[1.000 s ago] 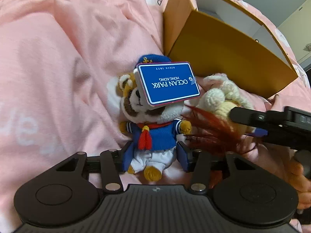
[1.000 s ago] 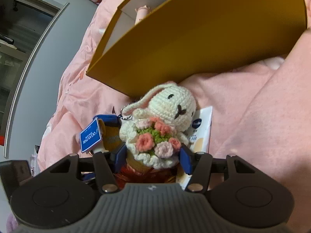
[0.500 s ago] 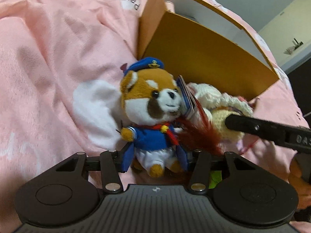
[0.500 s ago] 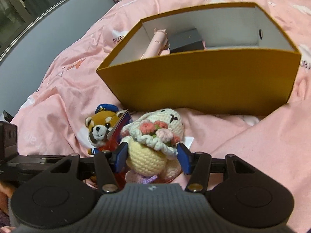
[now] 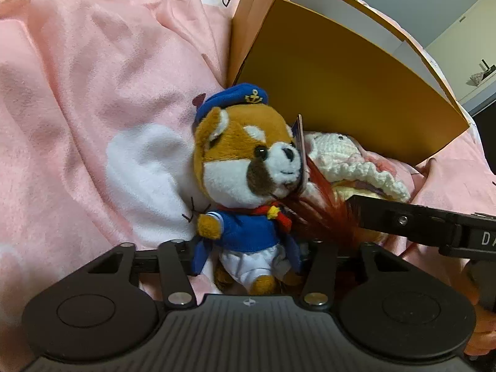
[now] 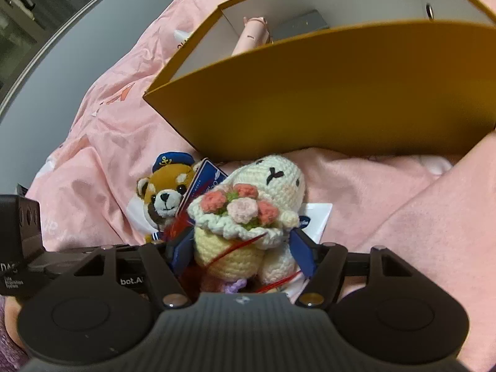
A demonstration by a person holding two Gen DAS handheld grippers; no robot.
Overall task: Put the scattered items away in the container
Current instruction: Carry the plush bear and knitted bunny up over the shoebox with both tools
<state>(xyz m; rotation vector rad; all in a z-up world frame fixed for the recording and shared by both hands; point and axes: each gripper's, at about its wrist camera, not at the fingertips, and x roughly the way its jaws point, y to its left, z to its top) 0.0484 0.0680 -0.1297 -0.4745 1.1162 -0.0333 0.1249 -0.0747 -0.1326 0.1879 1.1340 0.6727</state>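
A red panda plush (image 5: 248,167) in a blue sailor suit lies on the pink blanket, just in front of the yellow box (image 5: 341,86). My left gripper (image 5: 246,254) is closing, and its blue pads sit against the plush's jacket on both sides. Right beside it lies a crocheted bunny (image 6: 269,186) holding a flower bouquet. My right gripper (image 6: 241,252) straddles the bunny's lower body and its jaws are opening, with small gaps at the pads. A red feather (image 5: 322,207) pokes out between the two toys.
The yellow box (image 6: 310,99) stands open-topped close behind the toys and holds a pink tube (image 6: 251,35) and a dark grey case (image 6: 302,24). A white packet (image 6: 319,217) lies under the bunny. Rumpled pink blanket (image 5: 93,108) spreads to the left.
The blue tag that covered the panda's face has swung aside, so the face shows. The right gripper's fingers have spread wider around the bunny. The box looms closer in the right view.
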